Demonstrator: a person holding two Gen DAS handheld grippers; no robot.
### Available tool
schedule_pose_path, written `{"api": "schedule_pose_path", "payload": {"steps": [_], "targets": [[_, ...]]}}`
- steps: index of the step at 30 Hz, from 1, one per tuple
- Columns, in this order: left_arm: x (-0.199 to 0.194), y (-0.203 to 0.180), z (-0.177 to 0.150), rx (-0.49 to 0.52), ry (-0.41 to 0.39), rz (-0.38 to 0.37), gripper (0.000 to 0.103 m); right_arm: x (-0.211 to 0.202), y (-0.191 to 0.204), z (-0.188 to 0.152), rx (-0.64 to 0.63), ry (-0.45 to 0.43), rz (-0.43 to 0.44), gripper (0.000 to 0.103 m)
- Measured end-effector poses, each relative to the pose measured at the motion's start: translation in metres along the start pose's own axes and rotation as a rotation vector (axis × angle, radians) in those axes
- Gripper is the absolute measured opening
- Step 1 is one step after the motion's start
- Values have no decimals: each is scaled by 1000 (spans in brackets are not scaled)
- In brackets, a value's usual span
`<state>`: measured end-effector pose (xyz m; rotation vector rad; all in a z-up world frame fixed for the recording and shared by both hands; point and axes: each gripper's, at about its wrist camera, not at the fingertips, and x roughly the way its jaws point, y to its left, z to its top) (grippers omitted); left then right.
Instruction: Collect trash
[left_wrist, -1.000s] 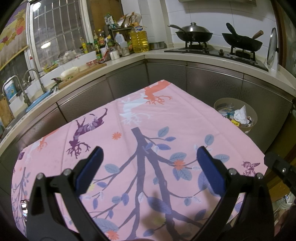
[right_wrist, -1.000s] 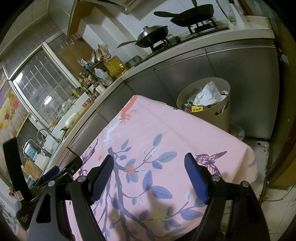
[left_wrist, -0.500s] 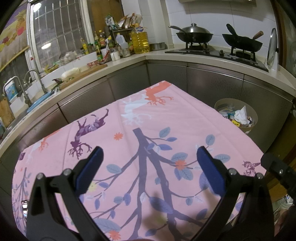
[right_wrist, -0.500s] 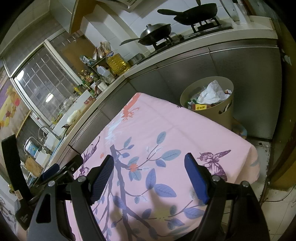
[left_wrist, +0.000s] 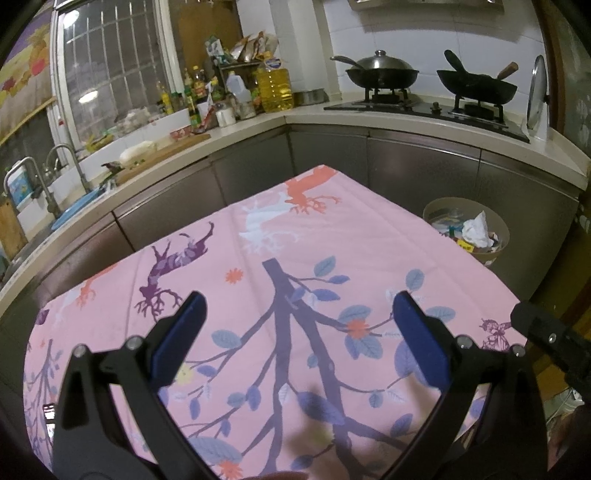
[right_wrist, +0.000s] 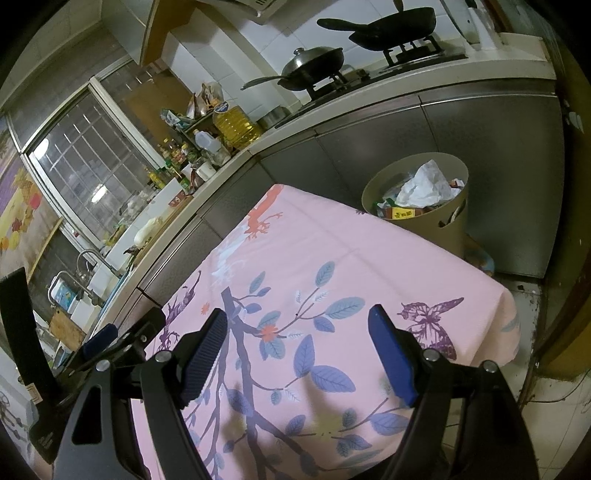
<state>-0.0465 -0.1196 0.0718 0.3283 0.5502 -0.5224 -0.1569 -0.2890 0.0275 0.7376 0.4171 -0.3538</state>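
Hovering over the pink cloth (left_wrist: 332, 236): left gripper (left_wrist: 299, 317) and right gripper (right_wrist: 295, 332), both spread wide, nothing between the pads. Trash (right_wrist: 424, 188) sits in the beige bin (right_wrist: 436, 225) on the floor, beside the table's far right corner, against the cabinets.

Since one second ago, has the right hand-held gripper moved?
Yes. The right hand-held gripper has drifted slightly: in its own view the trash bin, which stands fixed on the floor, has slid toward the right, so the gripper swung a little toward the left.
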Motion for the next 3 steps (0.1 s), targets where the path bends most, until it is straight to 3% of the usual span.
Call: {"api": "schedule_pose_path", "payload": {"steps": [3], "targets": [[-1,-1,-1,-2,5,2,97,0,0,1,-3,0,1,76]]}}
